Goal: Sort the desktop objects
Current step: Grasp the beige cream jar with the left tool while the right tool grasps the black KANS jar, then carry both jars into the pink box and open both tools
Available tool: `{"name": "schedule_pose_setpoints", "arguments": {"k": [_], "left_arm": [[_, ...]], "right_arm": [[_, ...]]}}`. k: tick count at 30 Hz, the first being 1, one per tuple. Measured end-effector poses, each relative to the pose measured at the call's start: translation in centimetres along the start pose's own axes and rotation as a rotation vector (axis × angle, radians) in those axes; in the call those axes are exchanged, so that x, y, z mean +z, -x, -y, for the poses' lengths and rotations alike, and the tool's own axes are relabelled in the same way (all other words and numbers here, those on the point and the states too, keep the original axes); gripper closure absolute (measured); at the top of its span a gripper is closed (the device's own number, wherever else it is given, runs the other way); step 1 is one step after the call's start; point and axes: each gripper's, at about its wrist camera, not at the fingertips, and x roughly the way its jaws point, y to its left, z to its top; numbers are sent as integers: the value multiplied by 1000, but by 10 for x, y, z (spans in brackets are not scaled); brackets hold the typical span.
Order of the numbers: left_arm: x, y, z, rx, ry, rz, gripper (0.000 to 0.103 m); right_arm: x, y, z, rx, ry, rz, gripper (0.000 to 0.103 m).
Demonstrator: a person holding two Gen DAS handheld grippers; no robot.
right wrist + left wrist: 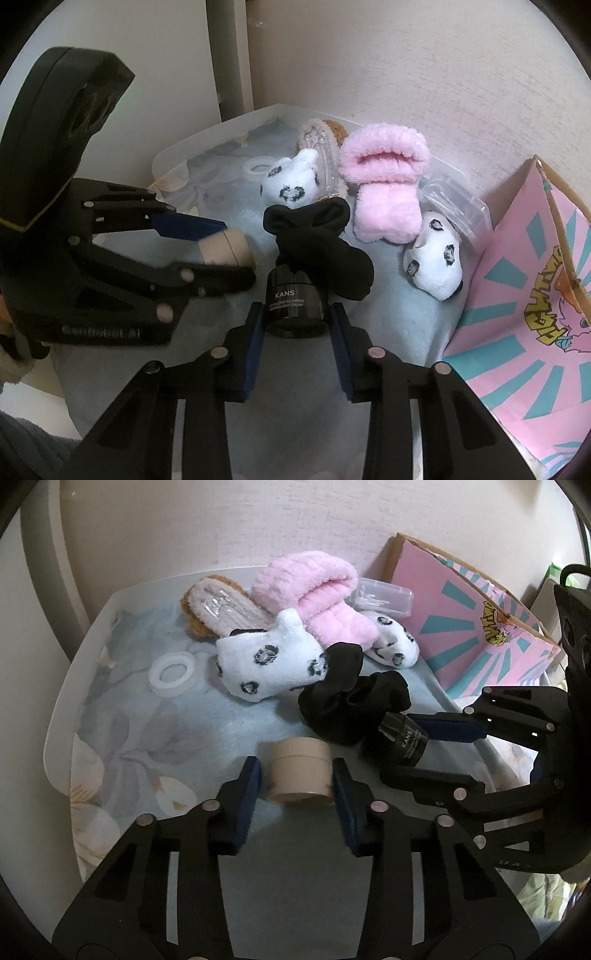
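Observation:
A beige round jar [299, 773] stands between the blue pads of my left gripper [297, 779], which is shut on it; it shows in the right wrist view too [229, 245]. A black KANS cream jar [293, 306] sits between the pads of my right gripper [295, 317], which is shut on it; in the left wrist view the jar [404, 744] is held by that gripper [417, 753]. A black scrunchie [317, 245] drapes over the black jar's far side.
A white tray [59, 716] lined with floral cloth holds white spotted socks [266, 664], a pink fluffy towel [314, 594], a brown brush [218, 602], a white ring [173, 674] and a clear case [384, 596]. A pink box [524, 306] stands at right.

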Motion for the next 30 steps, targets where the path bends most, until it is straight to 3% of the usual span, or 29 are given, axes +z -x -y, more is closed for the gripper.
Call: {"name": "schedule_pose_setpoints", "arguments": {"k": [18,30], "left_arm": [[-4,20,4,30,7,0,72],[12,27,10,30,26,28,72]], "right_arm": [[4,-1,1,3,-56,-5,71],[1,19,5,-3,-74,5,71]]}}
